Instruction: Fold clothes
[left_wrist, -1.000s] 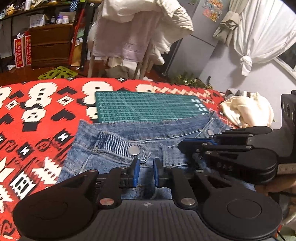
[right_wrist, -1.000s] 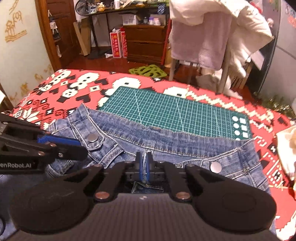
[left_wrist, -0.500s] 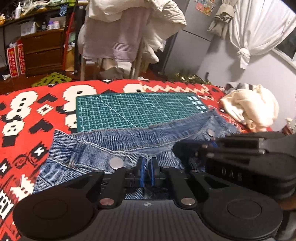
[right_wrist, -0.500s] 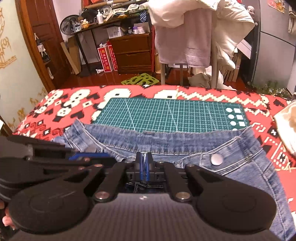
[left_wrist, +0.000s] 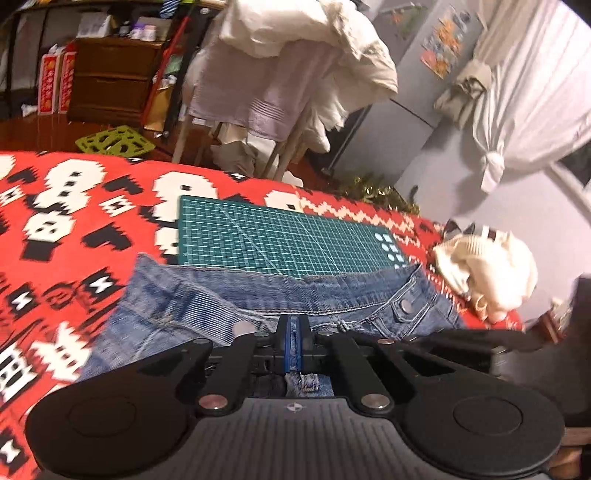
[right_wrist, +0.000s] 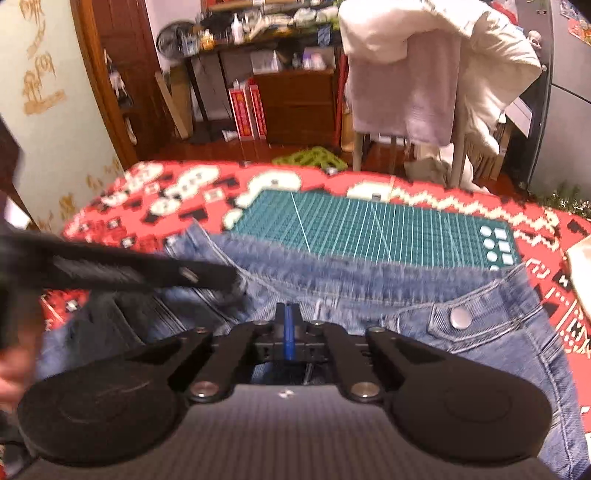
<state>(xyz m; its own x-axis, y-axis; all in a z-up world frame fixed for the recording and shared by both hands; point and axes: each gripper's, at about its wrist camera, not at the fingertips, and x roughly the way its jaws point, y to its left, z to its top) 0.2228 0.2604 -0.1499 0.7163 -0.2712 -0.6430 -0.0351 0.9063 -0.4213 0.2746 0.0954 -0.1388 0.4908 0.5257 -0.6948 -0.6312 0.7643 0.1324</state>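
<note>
**Both grips set on the denim**

With the denim garment (left_wrist: 207, 306) lying low in the frame across the red patterned cover (left_wrist: 74, 221), its far edge overlapping the green cutting mat (left_wrist: 280, 236), I have my left gripper (left_wrist: 294, 345) pinched on a fold of cloth. My right gripper (right_wrist: 289, 332) looks clamped on denim too, though motion blur makes that less sure. To fold cleanly, I should lift both at an even height, keep the cloth taut between them, and carry it over without twisting.
</note>
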